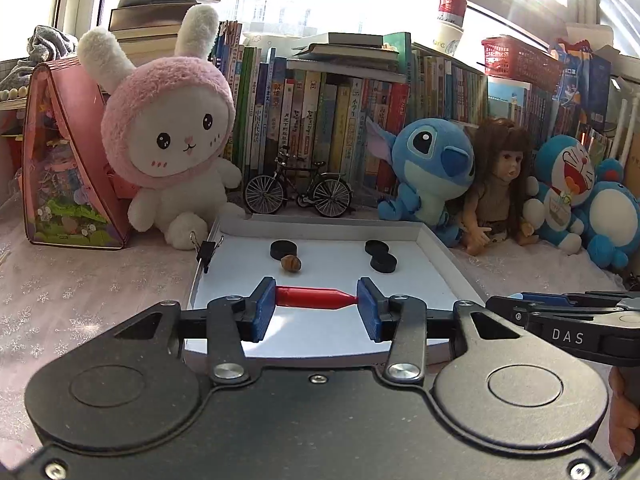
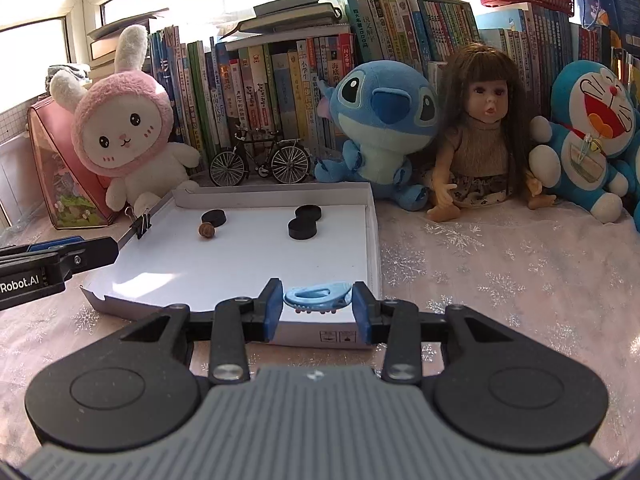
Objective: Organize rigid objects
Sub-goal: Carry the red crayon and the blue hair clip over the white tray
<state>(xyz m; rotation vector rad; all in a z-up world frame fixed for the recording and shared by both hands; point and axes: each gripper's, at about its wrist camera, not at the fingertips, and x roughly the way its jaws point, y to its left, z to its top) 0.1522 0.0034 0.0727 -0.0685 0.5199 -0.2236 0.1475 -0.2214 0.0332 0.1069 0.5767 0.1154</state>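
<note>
My left gripper (image 1: 316,299) is shut on a red bottle-shaped piece (image 1: 314,297), held crosswise over the near part of a shallow white cardboard tray (image 1: 436,256). My right gripper (image 2: 317,303) is shut on a light blue toy shoe with studs (image 2: 316,298), above the tray's near right corner (image 2: 372,240). Inside the tray lie three black discs (image 1: 283,249) (image 1: 383,261) (image 2: 307,212) and a small brown nut-like piece (image 1: 291,263) (image 2: 207,230). Each gripper shows at the edge of the other's view: the right one (image 1: 568,312) and the left one (image 2: 56,258).
A binder clip (image 1: 207,251) grips the tray's left wall. Behind the tray stand a model bicycle (image 1: 298,190), a pink rabbit plush (image 1: 168,136), a blue plush (image 1: 428,164), a doll (image 2: 480,136), a blue cat plush (image 2: 592,132) and rows of books (image 1: 340,112). A snowflake-patterned cloth (image 2: 500,280) covers the table.
</note>
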